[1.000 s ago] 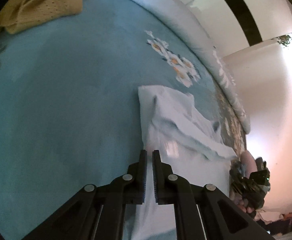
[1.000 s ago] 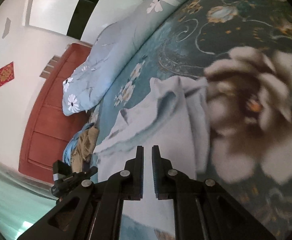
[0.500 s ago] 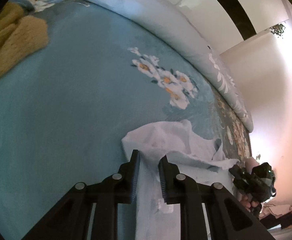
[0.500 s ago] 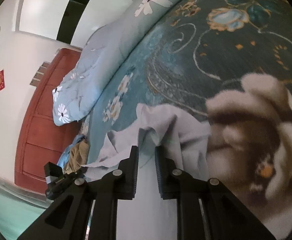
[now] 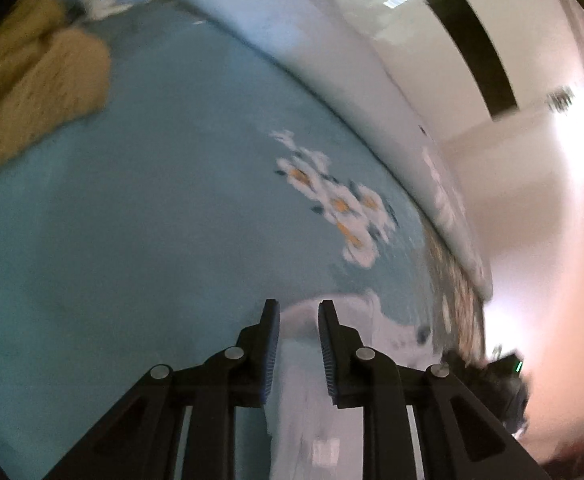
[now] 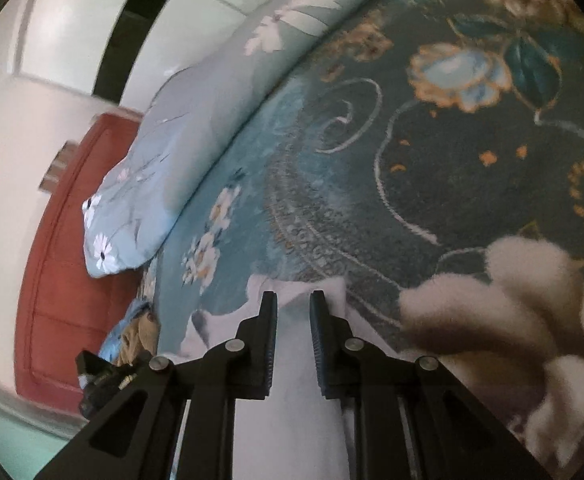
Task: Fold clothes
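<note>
L wrist view: my left gripper (image 5: 296, 312) sits low over the bed (image 5: 131, 220), fingers apart and opening, with the white garment (image 5: 304, 400) lying between them; pads don't look pressed on the cloth. Open teal bedspread runs wide to the left of the gripper and ahead, as far as the pale duvet (image 5: 312, 48) rolled along the bed's far edge. A tan knit (image 5: 39, 92) lies near the far-left corner, well apart from the garment. White flower print (image 5: 340, 208) is ahead-right on the spread.

R wrist view: my right gripper (image 6: 294, 300) has its fingers parted a little, garment (image 6: 292, 420) passing between them; cloth fills the gap but I can't tell if the pads bite. Ahead of the tips the spread is bare out to the duvet (image 6: 219, 100) at the far edge. A heap of clothes (image 6: 135, 332) lies at the bed's left edge, near the red-brown cabinet (image 6: 55, 280).

Garment: lies on the spread at the near edge, across both grippers. Long axis seems to run from one gripper to the other; its far hem is rumpled and just ahead of the tips.

Hard to read: L view is motion-blurred. Garment's near part is cut off by the frame bottom and the gripper bodies. Each view catches the other gripper only as a dark blur at the frame side.
</note>
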Demonstrator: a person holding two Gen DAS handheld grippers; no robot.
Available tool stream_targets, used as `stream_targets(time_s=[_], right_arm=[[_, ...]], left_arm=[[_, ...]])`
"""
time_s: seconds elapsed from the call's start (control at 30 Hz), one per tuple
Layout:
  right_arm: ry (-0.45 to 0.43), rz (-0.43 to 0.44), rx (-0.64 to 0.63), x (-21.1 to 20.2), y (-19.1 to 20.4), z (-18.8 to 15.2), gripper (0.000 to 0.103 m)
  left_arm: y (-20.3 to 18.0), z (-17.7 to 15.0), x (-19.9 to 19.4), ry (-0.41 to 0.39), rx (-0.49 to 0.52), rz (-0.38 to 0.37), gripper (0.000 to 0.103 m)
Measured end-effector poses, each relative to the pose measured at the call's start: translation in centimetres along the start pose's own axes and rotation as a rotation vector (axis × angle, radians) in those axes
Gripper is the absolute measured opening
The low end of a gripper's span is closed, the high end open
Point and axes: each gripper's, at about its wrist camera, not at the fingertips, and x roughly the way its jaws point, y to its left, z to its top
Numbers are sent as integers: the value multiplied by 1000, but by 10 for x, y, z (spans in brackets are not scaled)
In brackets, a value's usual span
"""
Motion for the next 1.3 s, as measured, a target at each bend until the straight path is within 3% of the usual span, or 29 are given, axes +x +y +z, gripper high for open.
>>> stream_targets(time_s=[0.13,0.3,0.37,0.43,0.57,0.73,0.83,0.93,1.07,1.2,1.3], right_arm=[[-9,-46,-81,-11,8,-2,33],[17,-125,-179,-5,14,2,34],[55,-190,-243,8,17,1,34],[76,-229,-279,18,17,0,34],[73,-193,-261,24,13,2,35],[54,-152,-232,21,9,2,33],[49,-134,-214,21,6,0,22],[46,-115,-199,20,5,0,17],[46,-123,-203,22,7,-2,17],[46,-120,-191,23,5,-1,17],[46,-110,-169,24,3,-1,17]], left_arm=[[-21,-11,7,28,185,133,37],[-32,-18,26,25,340,250,37],[-34,-18,31,26,372,251,37],[-32,-19,30,28,357,195,37],[-28,-21,21,18,335,99,44],[-27,-32,11,24,394,48,55],[-31,-38,14,20,441,57,57],[-32,-40,20,5,484,131,57],[-33,-36,28,-35,507,220,57],[-37,-29,27,-69,466,168,53],[-41,-26,29,-71,454,118,20]])
